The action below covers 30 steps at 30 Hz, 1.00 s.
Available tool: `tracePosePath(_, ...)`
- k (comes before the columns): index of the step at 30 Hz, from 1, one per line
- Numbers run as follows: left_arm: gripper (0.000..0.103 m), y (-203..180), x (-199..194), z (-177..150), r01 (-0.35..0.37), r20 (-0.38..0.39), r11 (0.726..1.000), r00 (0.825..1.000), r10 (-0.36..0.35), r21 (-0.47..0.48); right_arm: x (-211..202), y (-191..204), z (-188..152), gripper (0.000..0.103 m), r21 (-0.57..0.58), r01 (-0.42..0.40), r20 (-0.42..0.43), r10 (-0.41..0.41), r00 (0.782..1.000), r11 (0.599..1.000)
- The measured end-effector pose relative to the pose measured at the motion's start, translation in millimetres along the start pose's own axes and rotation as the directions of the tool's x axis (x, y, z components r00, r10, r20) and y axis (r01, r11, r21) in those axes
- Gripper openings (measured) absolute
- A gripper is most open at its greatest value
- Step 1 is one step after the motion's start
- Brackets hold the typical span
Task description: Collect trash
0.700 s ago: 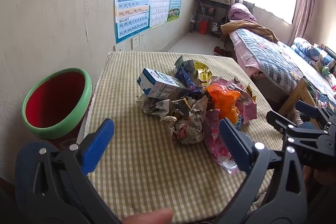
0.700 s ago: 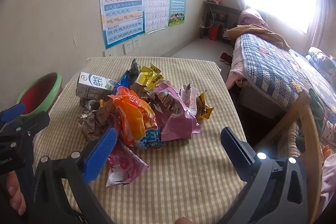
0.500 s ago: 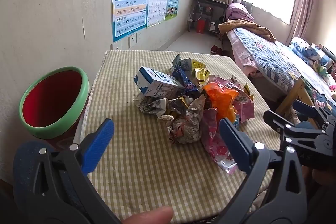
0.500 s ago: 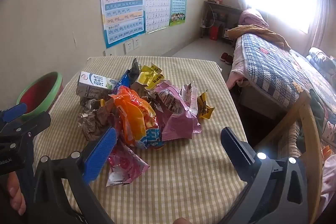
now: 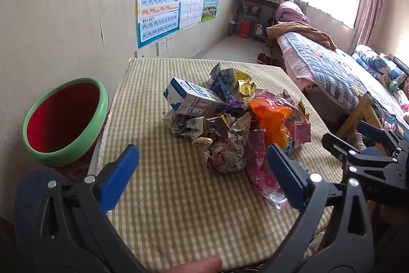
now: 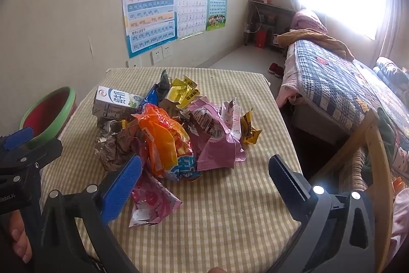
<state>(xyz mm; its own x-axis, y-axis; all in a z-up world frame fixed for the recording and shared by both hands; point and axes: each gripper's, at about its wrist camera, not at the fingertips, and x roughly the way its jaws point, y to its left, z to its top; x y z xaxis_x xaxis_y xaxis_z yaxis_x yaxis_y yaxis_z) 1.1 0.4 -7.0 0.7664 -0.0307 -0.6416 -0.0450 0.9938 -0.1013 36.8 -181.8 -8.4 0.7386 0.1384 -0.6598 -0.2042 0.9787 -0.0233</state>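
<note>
Left wrist view: left gripper (image 5: 202,168), black frame with blue pads, jaws spread wide and empty, hanging over the near part of a table covered in green-and-cream checked cloth (image 5: 179,201); heap of crumpled trash (image 5: 237,124) at the table's middle, beyond the pads and apart from them; in it a blue-and-white milk carton (image 5: 190,100) lying on its side at far left, a grey crumpled paper wad (image 5: 227,150) nearest, an orange plastic bag (image 5: 271,119) to the right, a pink printed wrapper (image 5: 263,170) partly behind the right pad; round bin with green rim and red inside (image 5: 64,119) just left of the table, by the wall; right gripper (image 5: 368,145) at the right edge.

Right wrist view: right gripper (image 6: 204,172) likewise wide apart, nothing between the pads; its left pad overlaps the pink printed wrapper (image 6: 150,198) in the picture, contact unclear; orange plastic bag (image 6: 163,140) centre, a mauve snack packet (image 6: 217,142) right of it, yellow foil wrappers (image 6: 184,91) at the far side, milk carton (image 6: 115,101) far left; green-rimmed bin (image 6: 51,111) left; left gripper (image 6: 23,145) at the left edge; quilted bed (image 6: 340,94) right.
</note>
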Motion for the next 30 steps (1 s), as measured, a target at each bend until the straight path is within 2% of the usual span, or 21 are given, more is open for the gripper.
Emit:
tracePosePath(23,0.098,2.6,1.8,1.4,-0.002,-0.008,1.0,1.0,0.002,-0.009,1.6,-1.9,-0.9,0.096,-0.001,-0.001,-0.006,0.001,1.0,1.0)
tracePosePath(30,0.098,1.2,8.0,0.4,0.003,-0.04,1.0,0.999,-0.003,-0.004,4.5,-0.9,-2.5,0.096,-0.005,-0.006,-0.01,0.006,1.0,1.0)
